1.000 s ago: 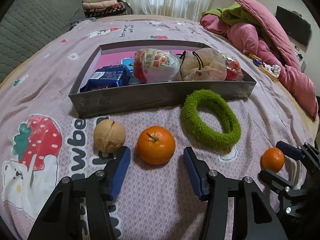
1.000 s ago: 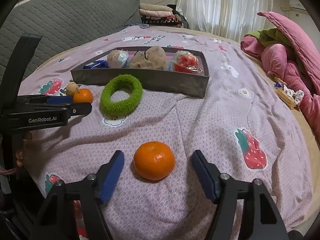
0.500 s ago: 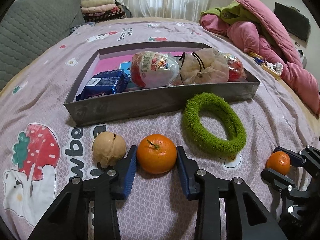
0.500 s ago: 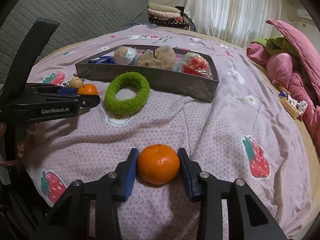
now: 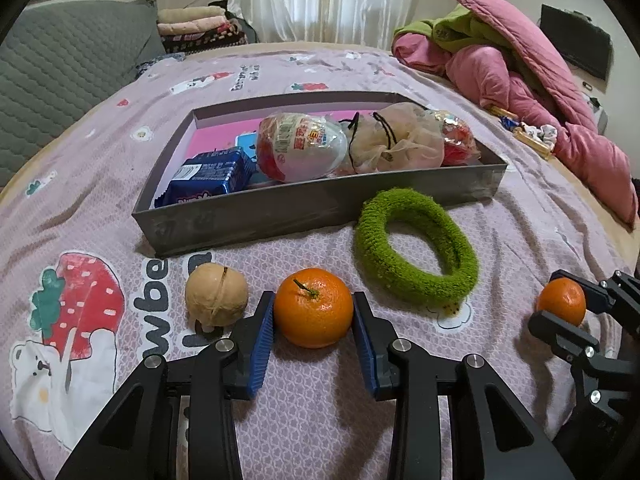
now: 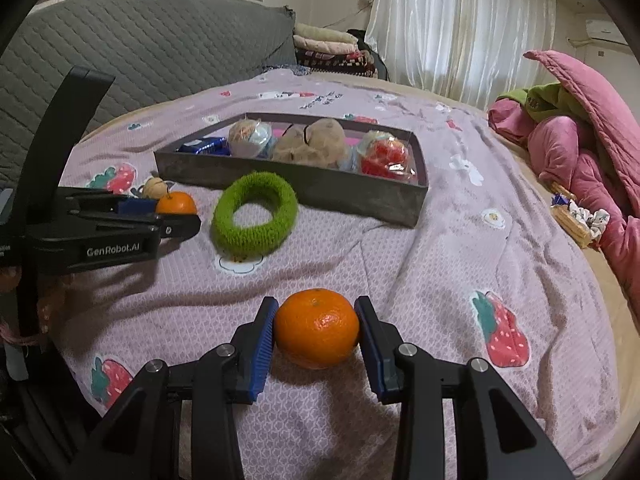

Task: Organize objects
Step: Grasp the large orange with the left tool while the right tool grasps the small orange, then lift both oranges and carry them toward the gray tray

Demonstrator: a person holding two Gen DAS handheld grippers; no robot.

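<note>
A bed (image 5: pixel 120 128) filled the room, spread with a mauve strawberry-print sheet. On the far left stood a grey quilted headboard (image 6: pixel 152 48), folded blankets (image 6: pixel 328 48) stacked beside it. White curtains (image 6: pixel 460 28) glowed with daylight at the far wall — pink and green bedding (image 5: pixel 520 68) lay heaped on the right.

On the bed (image 5: pixel 520 208) a tray (image 5: pixel 304 212) lies toward the middle, a wrapped packet (image 5: pixel 208 178), an egg-shaped package (image 5: pixel 300 152), a drawstring pouch (image 5: pixel 396 144) and another wrapped item (image 5: pixel 456 142) in a row inside it. Before the tray's near wall, toward the bed's near edge — a walnut (image 5: pixel 216 298), a stemmed orange (image 5: pixel 314 306) just right of it, then a ring (image 5: pixel 416 248) touching the wall. A second orange (image 6: pixel 316 328) sits well apart, nearer the edge. A heap of bedding (image 5: pixel 520 64) lies at the far right corner.
</note>
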